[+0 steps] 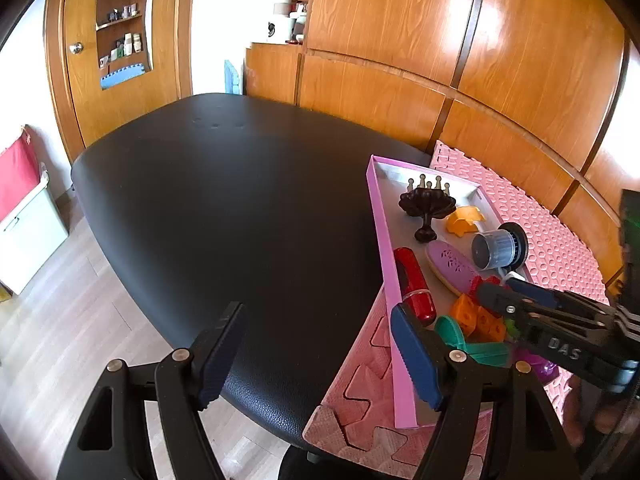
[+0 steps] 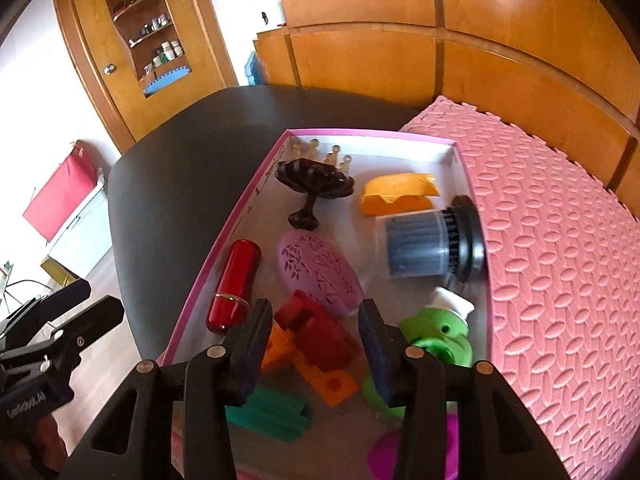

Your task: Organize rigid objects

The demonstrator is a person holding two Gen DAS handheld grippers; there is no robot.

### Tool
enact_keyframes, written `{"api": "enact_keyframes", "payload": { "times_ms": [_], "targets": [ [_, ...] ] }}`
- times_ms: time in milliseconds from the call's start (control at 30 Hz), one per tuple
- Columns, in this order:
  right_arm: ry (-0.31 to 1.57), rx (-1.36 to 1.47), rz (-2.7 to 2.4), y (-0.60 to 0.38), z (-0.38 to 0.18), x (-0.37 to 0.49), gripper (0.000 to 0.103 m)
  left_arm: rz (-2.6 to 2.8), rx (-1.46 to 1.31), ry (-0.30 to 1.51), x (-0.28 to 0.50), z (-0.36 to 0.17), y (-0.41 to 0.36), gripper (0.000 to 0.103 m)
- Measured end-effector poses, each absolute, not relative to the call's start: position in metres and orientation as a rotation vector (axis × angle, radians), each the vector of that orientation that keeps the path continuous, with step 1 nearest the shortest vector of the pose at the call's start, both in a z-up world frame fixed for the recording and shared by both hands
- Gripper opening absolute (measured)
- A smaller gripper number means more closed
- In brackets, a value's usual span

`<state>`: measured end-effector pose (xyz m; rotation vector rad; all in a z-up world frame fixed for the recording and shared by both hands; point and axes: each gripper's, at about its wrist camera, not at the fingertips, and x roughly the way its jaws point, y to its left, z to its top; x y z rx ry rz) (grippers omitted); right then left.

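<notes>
A pink-edged tray (image 1: 382,236) (image 2: 224,236) on a pink foam mat holds several objects: a dark pedestal dish (image 1: 427,204) (image 2: 314,184), a red cylinder (image 1: 414,284) (image 2: 234,284), a lilac oval (image 1: 452,260) (image 2: 318,272), a grey capped brush (image 1: 496,246) (image 2: 424,244), a yellow piece (image 2: 396,194), red and orange blocks (image 2: 320,332), a teal piece (image 2: 268,412) and a green toy (image 2: 436,336). My right gripper (image 2: 316,352) is open, low over the blocks; it also shows in the left wrist view (image 1: 500,288). My left gripper (image 1: 316,360) is open and empty at the tray's near left edge.
The black padded table (image 1: 224,208) stretches left of the tray. The pink foam mat (image 2: 560,264) covers the right side. Wooden cabinets stand behind. A white bin with a red cloth (image 1: 20,216) stands on the floor at left.
</notes>
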<state>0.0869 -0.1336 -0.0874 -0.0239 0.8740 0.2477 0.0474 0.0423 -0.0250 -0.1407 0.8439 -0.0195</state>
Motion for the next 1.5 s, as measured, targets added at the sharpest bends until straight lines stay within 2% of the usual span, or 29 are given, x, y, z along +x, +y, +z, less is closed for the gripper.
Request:
{"api": "enact_keyframes", "payload": {
  "times_ms": [100, 367, 433, 500, 600, 900, 967, 1000, 1500],
  "targets": [
    [0.840, 0.002, 0.235, -0.142, -0.080, 0.077, 0.045, -0.020, -0.125, 0.835, 0.046, -0.022, 0.037, 0.079],
    [0.763, 0.039, 0.193, -0.158, -0.063, 0.047, 0.045, -0.042, -0.081, 0.808, 0.038, -0.013, 0.016, 0.082],
    [0.751, 0.045, 0.180, -0.161, -0.062, 0.040, 0.045, -0.042, -0.070, 0.795, 0.035, -0.010, 0.012, 0.090],
    [0.737, 0.045, 0.157, -0.162, -0.062, 0.033, 0.045, -0.042, -0.066, 0.780, 0.032, -0.007, 0.008, 0.092],
    [0.710, 0.036, 0.113, -0.165, -0.060, 0.023, 0.045, -0.044, -0.057, 0.771, 0.030, -0.004, 0.003, 0.102],
    [0.607, -0.002, -0.029, -0.170, -0.050, -0.003, 0.047, -0.050, -0.056, 0.762, 0.017, 0.002, -0.009, 0.103],
    [0.594, -0.029, -0.037, -0.168, -0.049, -0.008, 0.059, -0.040, -0.053, 0.750, 0.012, 0.003, -0.011, 0.103],
    [0.592, -0.035, -0.036, -0.166, -0.049, -0.010, 0.061, -0.030, -0.046, 0.744, 0.010, 0.003, -0.013, 0.103],
    [0.608, -0.038, -0.036, -0.165, -0.053, -0.014, 0.062, 0.016, -0.059, 0.680, -0.006, 0.013, -0.014, 0.103]
  ]
}}
